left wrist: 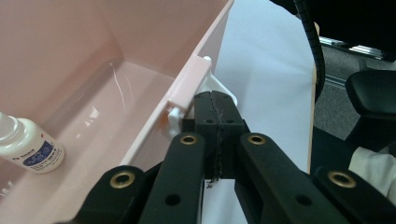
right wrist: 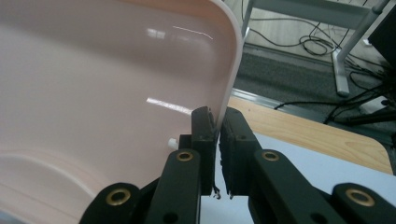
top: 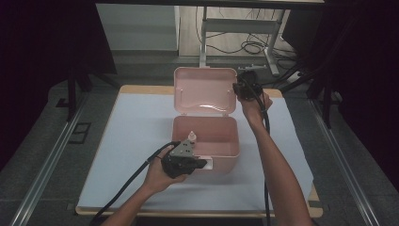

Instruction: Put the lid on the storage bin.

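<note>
Two bare forearms enter from the bottom edge of the high view, with no sleeves visible. Each hand holds a black gripper. The left gripper, low and centre-left in the frame, carries a grey three-cornered plate on top, and a thick black cable trails from it toward the lower left corner. The right gripper, upper centre-right, is black and blocky, its black cable running down along the forearm. In the left gripper view and the right gripper view, each gripper has two matte black jaws on black link arms, pinned with round brass-coloured rivets and small dark screw holes.
</note>
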Demonstrator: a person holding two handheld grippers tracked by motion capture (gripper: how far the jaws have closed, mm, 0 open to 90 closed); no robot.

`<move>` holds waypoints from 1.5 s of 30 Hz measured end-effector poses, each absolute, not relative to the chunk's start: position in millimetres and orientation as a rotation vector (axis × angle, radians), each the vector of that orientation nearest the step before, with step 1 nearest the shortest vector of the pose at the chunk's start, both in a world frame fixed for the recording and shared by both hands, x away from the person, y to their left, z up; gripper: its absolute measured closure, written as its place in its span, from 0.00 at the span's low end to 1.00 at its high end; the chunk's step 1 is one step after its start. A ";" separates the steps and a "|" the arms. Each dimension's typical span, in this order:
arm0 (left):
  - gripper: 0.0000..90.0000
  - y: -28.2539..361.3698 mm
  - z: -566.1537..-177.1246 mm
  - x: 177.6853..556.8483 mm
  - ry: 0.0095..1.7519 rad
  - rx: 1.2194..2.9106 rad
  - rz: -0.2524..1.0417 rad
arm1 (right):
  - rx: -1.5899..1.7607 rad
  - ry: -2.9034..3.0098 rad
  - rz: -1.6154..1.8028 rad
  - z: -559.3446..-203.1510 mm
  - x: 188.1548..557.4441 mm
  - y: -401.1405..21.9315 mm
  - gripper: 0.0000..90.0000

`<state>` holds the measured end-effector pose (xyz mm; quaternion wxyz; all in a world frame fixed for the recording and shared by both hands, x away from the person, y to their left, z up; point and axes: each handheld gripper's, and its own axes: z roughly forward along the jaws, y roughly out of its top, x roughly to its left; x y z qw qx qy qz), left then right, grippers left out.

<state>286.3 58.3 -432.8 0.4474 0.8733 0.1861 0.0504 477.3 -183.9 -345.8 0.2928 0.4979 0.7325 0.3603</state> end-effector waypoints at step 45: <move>1.00 58.4 -432.6 285.7 0.452 2.173 0.137 | 1.161 1.820 1.115 -337.8 405.5 -192.4 0.96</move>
